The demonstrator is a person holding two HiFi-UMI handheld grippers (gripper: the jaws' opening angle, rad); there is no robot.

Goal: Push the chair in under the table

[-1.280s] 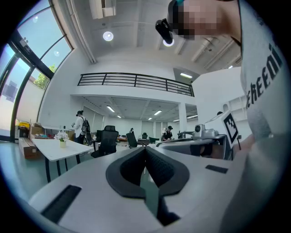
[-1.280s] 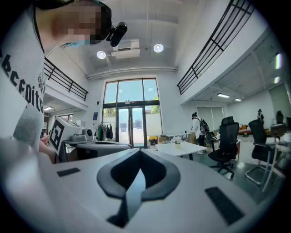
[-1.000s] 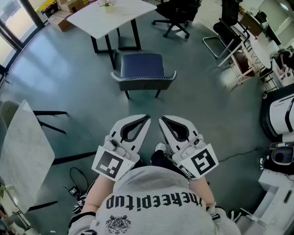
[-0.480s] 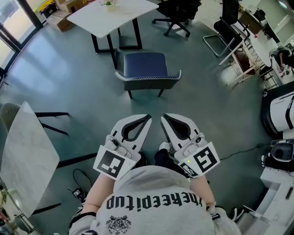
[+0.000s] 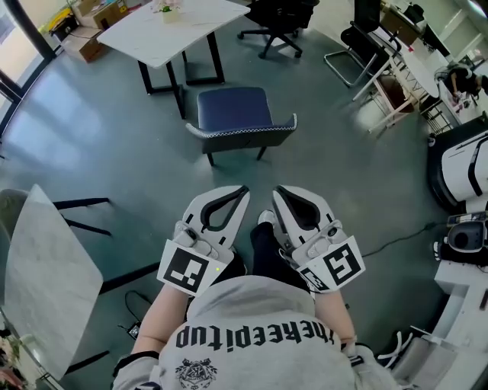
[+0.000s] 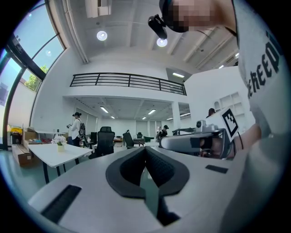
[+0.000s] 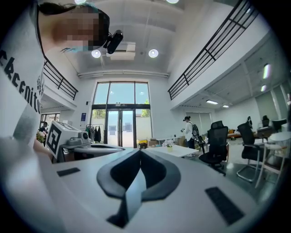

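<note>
A dark blue padded chair [image 5: 234, 114] stands on the floor ahead of me, its backrest toward me and its seat toward the white table [image 5: 168, 24] beyond it. The chair is pulled out from the table. My left gripper [image 5: 243, 190] and right gripper [image 5: 278, 190] are held side by side in front of my body, well short of the chair, both shut and empty. In the left gripper view the table [image 6: 52, 150] shows at the left, with a small flower pot on it. The right gripper view shows the same table [image 7: 175, 150] ahead; the chair is hidden behind the jaws.
A marble-topped table [image 5: 38, 266] stands at my left. Black office chairs [image 5: 278, 15] sit behind the white table, and metal-framed chairs [image 5: 366, 46] at the right. White machines [image 5: 461, 175] line the right edge. Cardboard boxes [image 5: 88, 38] lie far left. People stand in the background.
The chair and table have shifted slightly left and up in the head view as I stepped forward. Both grippers stayed shut and moved with me.
</note>
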